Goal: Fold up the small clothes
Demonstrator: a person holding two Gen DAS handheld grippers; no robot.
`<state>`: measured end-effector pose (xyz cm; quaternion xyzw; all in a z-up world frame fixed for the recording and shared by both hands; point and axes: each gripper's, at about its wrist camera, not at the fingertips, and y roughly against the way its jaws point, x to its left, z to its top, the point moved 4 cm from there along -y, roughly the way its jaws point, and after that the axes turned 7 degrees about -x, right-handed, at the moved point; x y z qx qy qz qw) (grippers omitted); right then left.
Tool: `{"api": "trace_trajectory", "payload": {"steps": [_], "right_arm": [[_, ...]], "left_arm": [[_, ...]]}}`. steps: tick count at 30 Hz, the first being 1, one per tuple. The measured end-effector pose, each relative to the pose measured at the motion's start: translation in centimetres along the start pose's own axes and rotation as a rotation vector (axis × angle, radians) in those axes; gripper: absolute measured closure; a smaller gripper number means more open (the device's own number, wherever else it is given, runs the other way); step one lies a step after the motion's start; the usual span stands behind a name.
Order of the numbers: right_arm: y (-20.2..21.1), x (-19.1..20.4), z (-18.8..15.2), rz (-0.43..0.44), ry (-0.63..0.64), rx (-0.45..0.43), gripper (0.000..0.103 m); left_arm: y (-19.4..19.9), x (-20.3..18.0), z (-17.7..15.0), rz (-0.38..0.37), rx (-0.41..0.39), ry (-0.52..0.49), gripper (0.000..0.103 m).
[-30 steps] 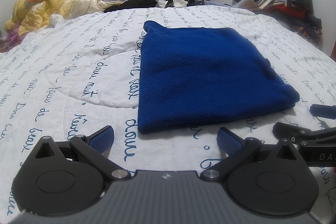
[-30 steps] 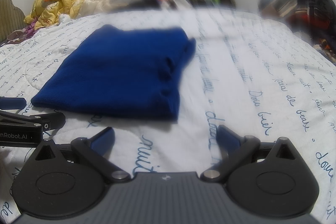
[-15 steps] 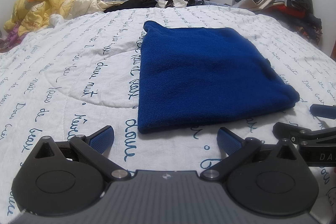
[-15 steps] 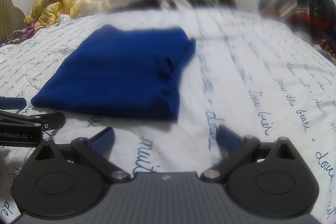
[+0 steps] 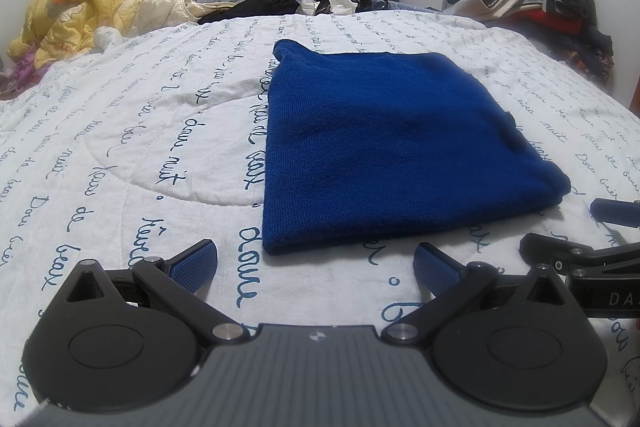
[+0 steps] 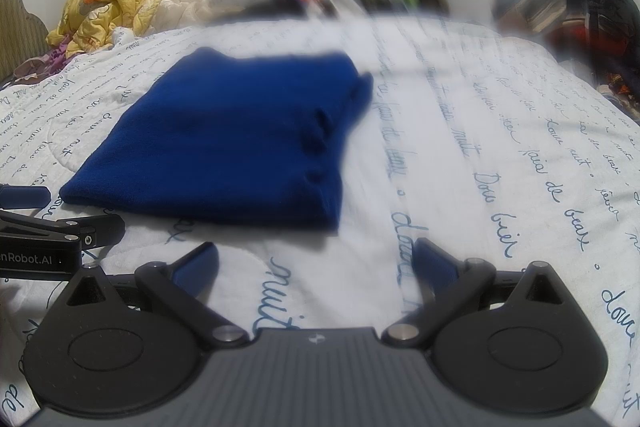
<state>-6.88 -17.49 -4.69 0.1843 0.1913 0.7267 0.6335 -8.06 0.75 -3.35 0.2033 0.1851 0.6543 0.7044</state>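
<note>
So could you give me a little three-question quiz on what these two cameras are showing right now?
1. True or false: the left gripper is clamped on the blue garment.
2. What does the garment lie on? A) a wooden table B) a white quilt with dark script C) a floor
3. Fill in: both grippers' jaws stand ____.

Key: 1 false, it sits short of the garment's near edge; 2 B; 3 open, the right gripper also empty.
</note>
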Motion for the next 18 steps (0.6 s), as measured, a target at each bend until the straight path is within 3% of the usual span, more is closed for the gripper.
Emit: {"api": "trace_trajectory", "payload": {"steps": [18], "right_arm": [[-0.01, -0.07, -0.03, 0.0, 0.0, 0.0, 0.0]], "left_arm": [[-0.05, 0.56, -0.03, 0.017, 0.001, 0.006, 0.0]]}}
